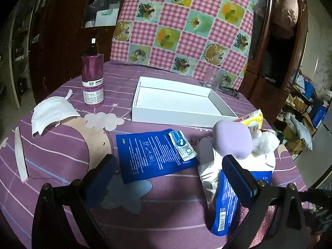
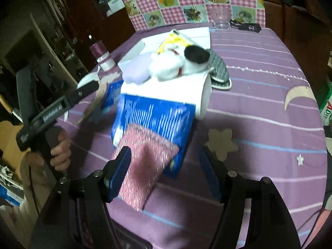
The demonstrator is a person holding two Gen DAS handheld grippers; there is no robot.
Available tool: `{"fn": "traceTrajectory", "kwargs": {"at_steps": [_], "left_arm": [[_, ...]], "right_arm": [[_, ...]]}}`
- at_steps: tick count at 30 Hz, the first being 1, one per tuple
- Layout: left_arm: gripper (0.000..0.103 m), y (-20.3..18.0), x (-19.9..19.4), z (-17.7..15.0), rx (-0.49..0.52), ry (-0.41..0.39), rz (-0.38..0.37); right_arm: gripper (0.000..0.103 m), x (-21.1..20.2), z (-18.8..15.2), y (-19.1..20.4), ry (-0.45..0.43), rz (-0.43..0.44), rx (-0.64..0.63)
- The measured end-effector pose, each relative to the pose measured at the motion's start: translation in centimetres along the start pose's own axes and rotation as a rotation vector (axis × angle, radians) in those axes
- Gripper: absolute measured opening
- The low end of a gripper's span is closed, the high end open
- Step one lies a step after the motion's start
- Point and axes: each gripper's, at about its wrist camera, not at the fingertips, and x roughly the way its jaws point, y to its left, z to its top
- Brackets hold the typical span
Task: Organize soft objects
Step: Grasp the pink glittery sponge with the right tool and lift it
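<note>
Both grippers are black frames with two fingers each, faced with ribbed dark-blue pads. On the left gripper round silver screws sit at the knuckles where each finger joins its angled black arm, two a side. The right gripper has the same build, with silver screws at its finger joints and a blue pad on each finger. In the right wrist view the left gripper shows from the side: a long black bar with white lettering too blurred to read, a small screw near its tip, and a dark handle. A hand wraps that handle, with a pale cream sleeve behind it.
</note>
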Motion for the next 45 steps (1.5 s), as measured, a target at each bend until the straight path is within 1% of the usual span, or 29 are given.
{"fn": "traceTrajectory", "kwargs": {"at_steps": [5, 9, 11, 13, 14, 16, 17, 19, 22, 27, 31, 33, 36, 40, 42, 45], "left_arm": [[0.103, -0.3, -0.1, -0.4, 0.016, 0.004, 0.016], [0.103, -0.5, -0.1, -0.6, 0.029, 0.008, 0.024], [0.103, -0.5, -0.1, -0.6, 0.029, 0.009, 0.022], [0.103, -0.4, -0.1, -0.6, 0.026, 0.009, 0.021], [0.103, -0.4, -0.1, -0.7, 0.023, 0.009, 0.019], [0.103, -0.3, -0.2, -0.7, 0.019, 0.009, 0.019], [0.103, -0.3, -0.2, -0.7, 0.018, 0.008, 0.019], [0.103, -0.3, -0.2, -0.7, 0.021, 0.008, 0.017], [0.103, -0.4, -0.3, -0.6, 0.028, 0.005, 0.019], [0.103, -0.5, -0.7, -0.6, 0.035, -0.010, -0.002], [0.103, -0.8, -1.0, -0.6, 0.039, -0.020, -0.043], [0.103, -1.0, -1.1, -0.7, 0.044, -0.012, -0.079], [0.103, -1.4, -0.9, -0.9, 0.059, 0.012, -0.114], [0.103, -2.0, -0.7, -1.4, 0.089, 0.032, -0.127], [0.103, -2.2, -0.8, -1.7, 0.101, 0.040, -0.142], [0.103, -2.5, -0.7, -2.4, 0.121, 0.087, -0.198]], "right_arm": [[0.068, 0.1, -1.4, 0.6, 0.053, -0.002, 0.007], [0.067, 1.2, -1.8, 1.6, 0.099, 0.000, 0.011], [0.060, 2.0, -1.8, 2.4, 0.124, -0.014, 0.004], [0.047, 2.9, -1.9, 3.0, 0.153, -0.034, -0.005], [0.044, 3.2, -1.9, 3.2, 0.162, -0.036, -0.007], [0.036, 3.3, -1.8, 3.2, 0.157, -0.018, -0.001], [0.033, 3.3, -1.7, 3.2, 0.151, -0.016, 0.001], [0.022, 3.0, -1.5, 3.1, 0.135, -0.010, 0.007], [0.018, 2.4, -1.2, 2.9, 0.110, 0.001, 0.019], [0.015, 0.3, -0.7, 2.8, 0.029, 0.018, 0.020], [0.015, -2.3, 0.3, 2.3, -0.074, 0.019, 0.023], [0.015, -3.1, 0.8, 1.7, -0.119, 0.003, 0.032], [0.015, -3.5, 1.6, 0.5, -0.171, -0.028, 0.069], [0.015, -3.2, 2.1, -0.9, -0.207, -0.083, 0.105], [0.015, -3.1, 2.2, -1.3, -0.231, -0.102, 0.101], [0.015, -2.5, 1.7, -1.3, -0.267, -0.115, 0.080]]}}
